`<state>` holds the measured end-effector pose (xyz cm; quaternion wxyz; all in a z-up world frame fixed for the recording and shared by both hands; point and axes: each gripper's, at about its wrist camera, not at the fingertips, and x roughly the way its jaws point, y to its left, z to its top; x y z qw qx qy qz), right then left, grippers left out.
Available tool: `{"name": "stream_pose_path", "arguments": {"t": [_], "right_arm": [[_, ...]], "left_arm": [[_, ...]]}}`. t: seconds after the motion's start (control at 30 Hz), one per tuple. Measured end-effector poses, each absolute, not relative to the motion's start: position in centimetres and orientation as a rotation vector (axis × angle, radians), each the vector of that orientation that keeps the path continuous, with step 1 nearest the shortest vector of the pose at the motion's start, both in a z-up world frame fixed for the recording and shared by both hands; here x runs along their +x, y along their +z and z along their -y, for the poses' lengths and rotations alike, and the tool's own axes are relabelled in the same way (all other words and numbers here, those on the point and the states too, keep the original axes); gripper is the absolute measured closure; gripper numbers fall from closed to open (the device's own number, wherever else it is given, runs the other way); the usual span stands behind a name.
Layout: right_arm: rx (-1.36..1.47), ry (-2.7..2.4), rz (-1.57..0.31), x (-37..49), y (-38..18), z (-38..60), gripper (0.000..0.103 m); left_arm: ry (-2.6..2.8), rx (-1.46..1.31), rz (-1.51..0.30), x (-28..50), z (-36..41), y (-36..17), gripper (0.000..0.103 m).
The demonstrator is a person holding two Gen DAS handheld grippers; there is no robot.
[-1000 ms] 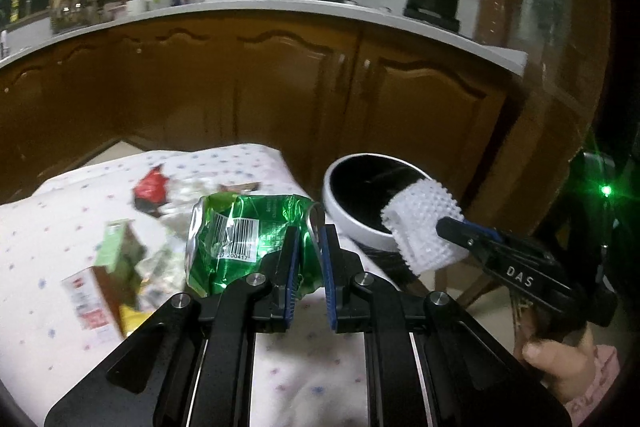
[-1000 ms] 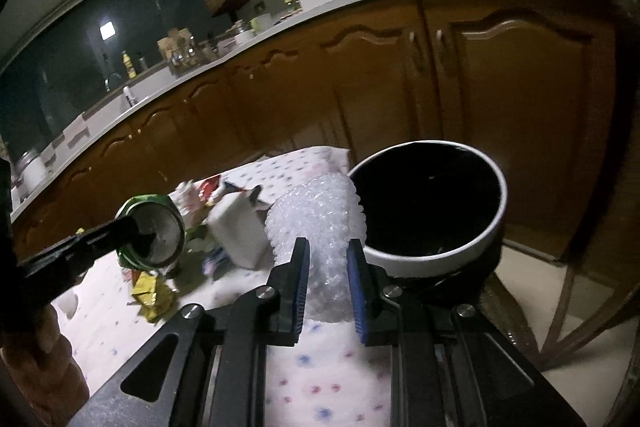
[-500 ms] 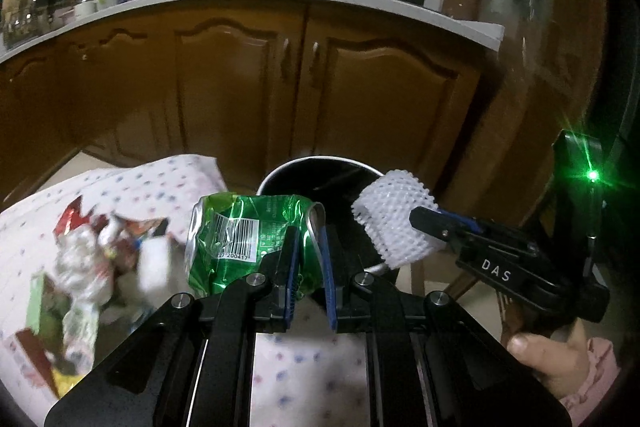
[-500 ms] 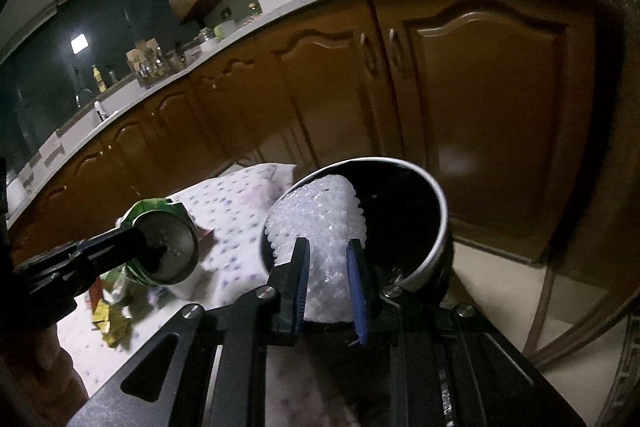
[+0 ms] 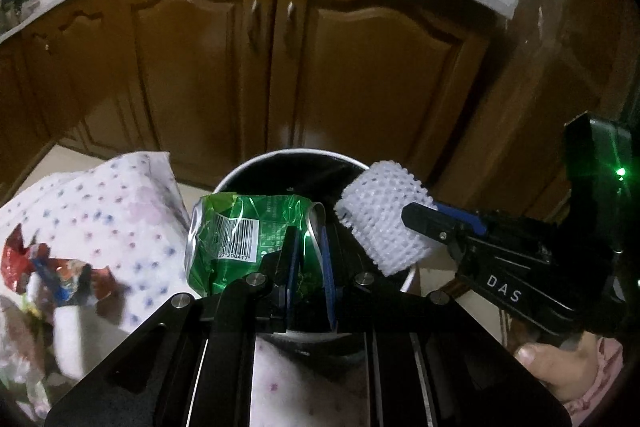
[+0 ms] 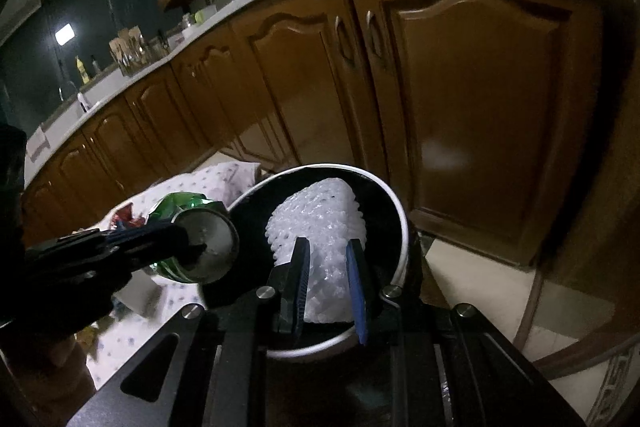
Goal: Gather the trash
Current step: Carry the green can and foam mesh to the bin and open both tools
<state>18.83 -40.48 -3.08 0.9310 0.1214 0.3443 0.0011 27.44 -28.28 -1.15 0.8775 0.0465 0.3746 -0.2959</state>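
I hold a crushed green can (image 5: 244, 239) pinched by its rim in my left gripper (image 5: 308, 259), hanging over the near rim of the white-rimmed black bin (image 6: 402, 239) that stands just off the table's corner. My right gripper (image 6: 328, 275) is clamped on a white foam fruit net (image 6: 320, 227), which hangs right above the bin's dark mouth. Both pieces look ready to drop, I judge.

The can is the risk: most of its body hangs left of the fingers, toward the table, so on release it could tip, strike the rim and fall onto the dotted tablecloth (image 5: 120, 203) or the floor. The two grippers are also close together over one opening; the net nearly touches the can's end, and letting go at once could make them knock each other aside. The light net might cling to a finger pad.

More wrappers (image 5: 48, 271) lie on the cloth at the left, blurred. Brown cabinet doors (image 6: 460, 87) stand behind the bin.
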Motion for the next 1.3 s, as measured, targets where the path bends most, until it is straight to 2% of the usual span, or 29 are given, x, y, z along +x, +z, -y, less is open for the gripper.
{"name": "stream_pose_path", "arguments": {"t": [0.3, 0.4, 0.43, 0.47, 0.5, 0.6, 0.77, 0.93, 1.03, 1.1, 1.3], "right_arm": [[0.249, 0.012, -0.762, 20.8, -4.4, 41.3, 0.084], [0.259, 0.013, -0.775, 21.1, -4.7, 41.7, 0.077], [0.271, 0.013, -0.777, 21.2, -4.7, 41.9, 0.069], [0.284, 0.016, -0.776, 21.2, -4.7, 42.2, 0.065], [0.292, 0.017, -0.773, 21.2, -4.6, 42.2, 0.062], [0.307, 0.017, -0.763, 21.0, -4.3, 42.5, 0.060], [0.324, 0.024, -0.747, 20.3, -3.8, 42.4, 0.052], [0.359, 0.031, -0.707, 18.8, -3.0, 41.5, 0.024], [0.372, 0.035, -0.682, 17.7, -2.7, 40.5, 0.017], [0.386, 0.045, -0.674, 17.0, -2.6, 39.8, 0.017], [0.400, 0.072, -0.660, 14.9, -2.7, 37.1, 0.013]], "left_arm": [[-0.628, 0.116, -0.844, 29.2, 29.7, -3.2, 0.093], [-0.620, 0.132, -0.856, 29.4, 30.0, -3.5, 0.092], [-0.617, 0.134, -0.857, 29.4, 30.0, -3.6, 0.092], [-0.611, 0.135, -0.855, 29.3, 30.0, -3.5, 0.090], [-0.602, 0.144, -0.848, 29.2, 30.0, -3.4, 0.084], [-0.588, 0.144, -0.825, 28.7, 29.6, -3.0, 0.070], [-0.563, 0.110, -0.814, 27.8, 28.1, -2.4, 0.065], [-0.525, 0.048, -0.774, 25.5, 25.3, -1.4, 0.047], [-0.501, 0.023, -0.740, 23.7, 23.4, -0.8, 0.042], [-0.478, 0.003, -0.724, 22.6, 21.9, -0.5, 0.037], [-0.406, -0.057, -0.706, 20.2, 17.4, -0.7, 0.031]]}}
